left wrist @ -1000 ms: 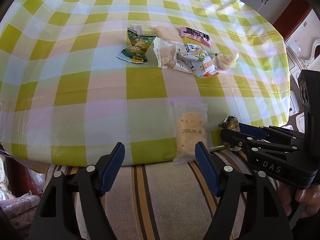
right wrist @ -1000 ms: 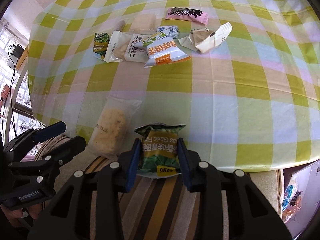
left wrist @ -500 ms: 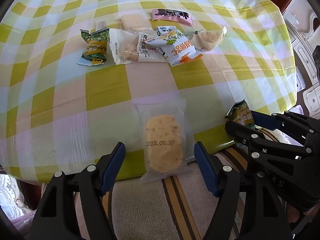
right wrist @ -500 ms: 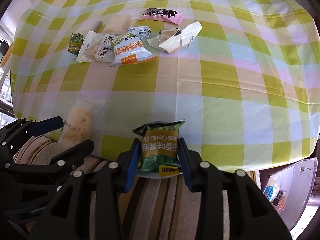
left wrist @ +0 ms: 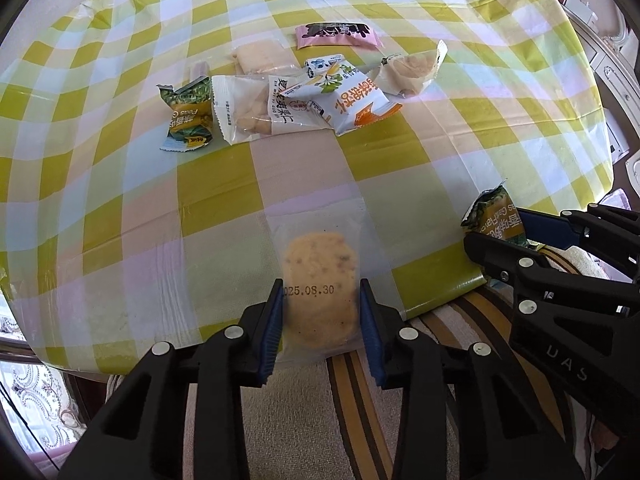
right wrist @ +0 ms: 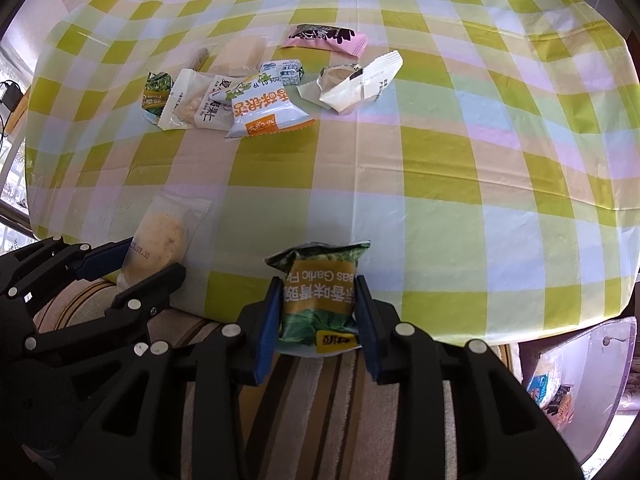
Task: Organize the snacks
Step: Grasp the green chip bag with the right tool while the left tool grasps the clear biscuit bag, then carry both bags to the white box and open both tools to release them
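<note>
Left gripper [left wrist: 320, 312] has just closed on the cracker packet [left wrist: 320, 292].

Left gripper [left wrist: 320, 312] now over the table edge, jaws just closing onto the cracker packet [left wrist: 320, 280], formerly wide apart

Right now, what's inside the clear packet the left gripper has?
One round, speckled beige biscuit shows through the clear packet, with a date stamp printed across it. The left gripper has just closed onto the packet; its blue pads cover the packet's side edges.
</note>
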Available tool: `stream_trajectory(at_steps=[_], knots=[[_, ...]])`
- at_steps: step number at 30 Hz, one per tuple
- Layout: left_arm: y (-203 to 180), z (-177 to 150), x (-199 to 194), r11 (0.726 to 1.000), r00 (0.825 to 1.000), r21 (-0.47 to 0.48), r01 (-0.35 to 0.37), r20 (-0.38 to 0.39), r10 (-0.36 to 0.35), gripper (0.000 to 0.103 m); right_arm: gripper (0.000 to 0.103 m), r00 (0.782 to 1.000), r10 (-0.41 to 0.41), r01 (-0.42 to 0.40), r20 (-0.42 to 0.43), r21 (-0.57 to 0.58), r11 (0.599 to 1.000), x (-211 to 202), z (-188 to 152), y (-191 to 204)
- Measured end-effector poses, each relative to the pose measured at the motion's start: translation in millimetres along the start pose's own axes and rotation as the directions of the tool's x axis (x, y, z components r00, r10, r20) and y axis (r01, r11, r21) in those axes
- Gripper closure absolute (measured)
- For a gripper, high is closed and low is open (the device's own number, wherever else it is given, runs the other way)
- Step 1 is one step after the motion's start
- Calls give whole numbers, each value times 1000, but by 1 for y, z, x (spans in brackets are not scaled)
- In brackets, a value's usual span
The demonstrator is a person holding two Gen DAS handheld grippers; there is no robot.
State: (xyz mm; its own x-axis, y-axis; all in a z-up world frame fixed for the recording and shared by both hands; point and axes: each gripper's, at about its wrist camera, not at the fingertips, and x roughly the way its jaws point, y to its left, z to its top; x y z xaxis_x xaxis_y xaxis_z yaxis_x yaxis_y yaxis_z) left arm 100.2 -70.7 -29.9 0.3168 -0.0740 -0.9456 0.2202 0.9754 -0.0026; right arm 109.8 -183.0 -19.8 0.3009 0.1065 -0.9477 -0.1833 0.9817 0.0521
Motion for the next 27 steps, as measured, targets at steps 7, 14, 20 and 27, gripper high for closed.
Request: stream_trajectory(at_steps=[7, 14, 20, 27], knots=[[4, 0, -11, 1000, 999, -25, 1, 43, 0, 68, 68, 999, 19, -20, 35, 20, 1000, -17, -4, -15], [-2, 2, -28, 999, 996, -33, 24, 89, -21, 68, 68, 998, 17, -20, 62, 53, 998, -30, -12, -33], [-21, 6, -38, 999, 993, 0, 47, 111, -46, 68, 68, 996, 5, -12, 84, 90, 996, -41, -18, -53], [-47, 11, -46, 996, 989, 48, 71, 124, -77, 68, 68, 995, -11, -2, 103, 132, 991, -51, -27, -76]])
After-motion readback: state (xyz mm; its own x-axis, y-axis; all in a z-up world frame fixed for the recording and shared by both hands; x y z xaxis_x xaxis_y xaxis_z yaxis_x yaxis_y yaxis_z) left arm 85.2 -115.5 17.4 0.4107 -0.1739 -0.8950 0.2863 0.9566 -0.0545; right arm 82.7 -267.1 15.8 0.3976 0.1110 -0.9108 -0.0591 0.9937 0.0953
